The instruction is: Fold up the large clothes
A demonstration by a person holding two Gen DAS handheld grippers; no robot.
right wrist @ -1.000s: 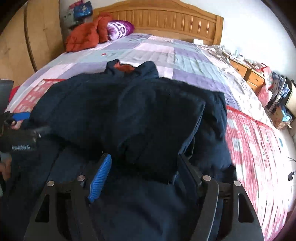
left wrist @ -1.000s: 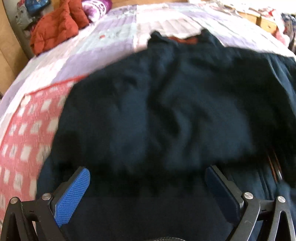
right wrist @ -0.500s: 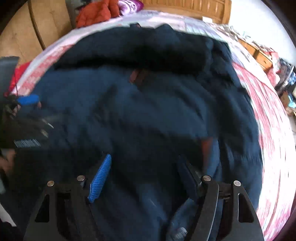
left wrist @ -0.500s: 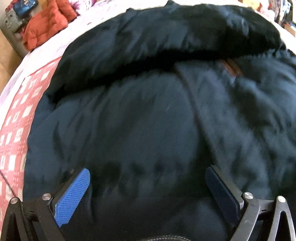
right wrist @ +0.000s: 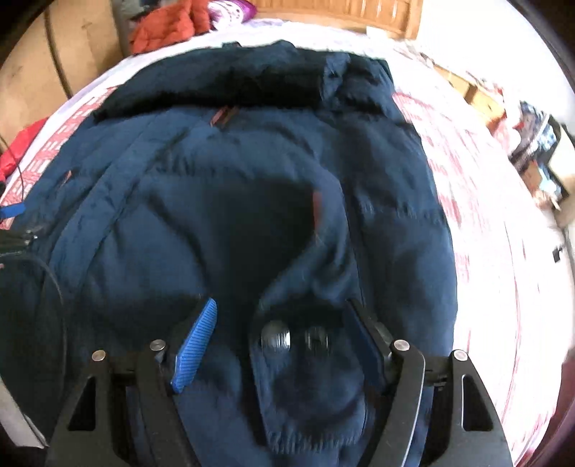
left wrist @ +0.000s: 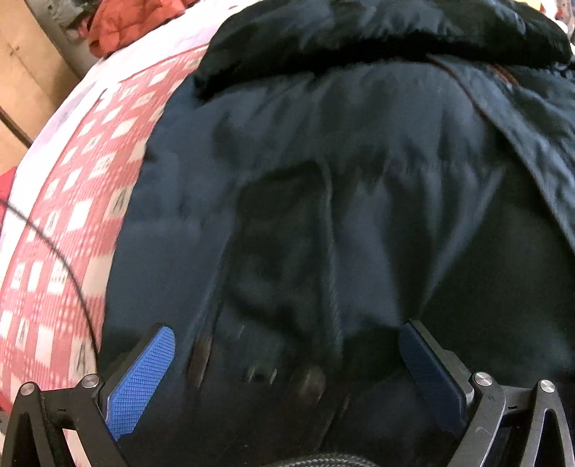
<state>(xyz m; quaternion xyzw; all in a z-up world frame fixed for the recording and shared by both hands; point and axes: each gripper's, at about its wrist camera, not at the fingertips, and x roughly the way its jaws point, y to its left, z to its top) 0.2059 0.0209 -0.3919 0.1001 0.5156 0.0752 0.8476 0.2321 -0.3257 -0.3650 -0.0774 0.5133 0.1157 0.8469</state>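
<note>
Two spread grippers over one dark padded coat on the bed.

Nearest, the left gripper (left wrist: 285,363) and right gripper (right wrist: 282,336) both hang with fingers apart, gripping nothing, above the navy coat (right wrist: 251,201) at its hem, where snaps (right wrist: 275,339) show. The coat looks bulky, soft, slippery-shelled, best pinched at hem or seam. Farther off, its black fur trim (left wrist: 377,32), then the checked quilt (left wrist: 54,222).

Your left gripper (left wrist: 285,373) and right gripper (right wrist: 278,345) both hang low with jaws spread wide, blue pads (left wrist: 140,384) apart, gripping nothing.
</note>
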